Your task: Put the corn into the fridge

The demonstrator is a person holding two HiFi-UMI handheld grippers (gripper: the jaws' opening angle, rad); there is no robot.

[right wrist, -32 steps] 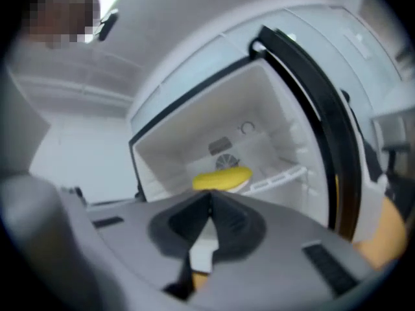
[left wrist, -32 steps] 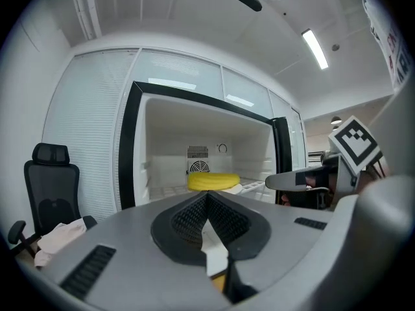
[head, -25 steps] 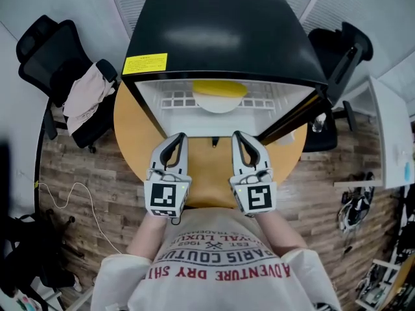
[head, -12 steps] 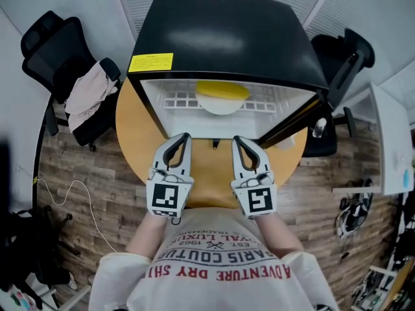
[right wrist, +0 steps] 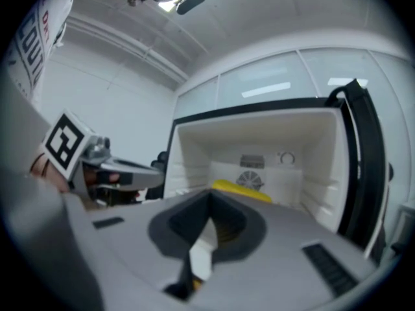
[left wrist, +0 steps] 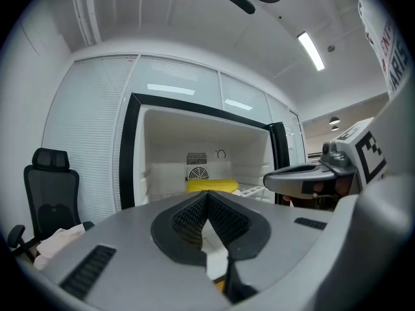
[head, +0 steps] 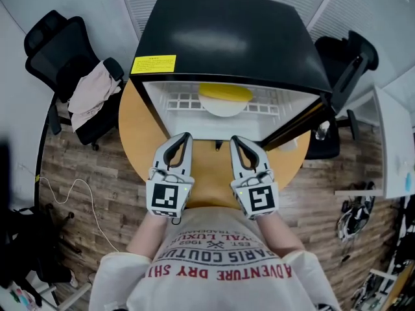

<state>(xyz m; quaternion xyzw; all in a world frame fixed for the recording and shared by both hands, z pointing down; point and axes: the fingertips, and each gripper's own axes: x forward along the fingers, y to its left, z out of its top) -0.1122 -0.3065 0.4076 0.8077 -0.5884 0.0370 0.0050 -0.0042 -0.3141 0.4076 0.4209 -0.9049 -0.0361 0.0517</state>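
- The corn [head: 225,93] lies on a white plate [head: 220,108] on the fridge [head: 220,37] shelf, at 12 o'clock from both tools, so the placing looks done.
- The left hand-held gripper [head: 183,137] and right hand-held gripper [head: 235,139] sit side by side over the worktop [head: 139,135]. Each has its jaws pinched together on nothing and is clear of the open doorway.

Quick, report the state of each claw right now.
Left claw: closed, tips together, holding nothing.
Right claw: closed, tips together, holding nothing.
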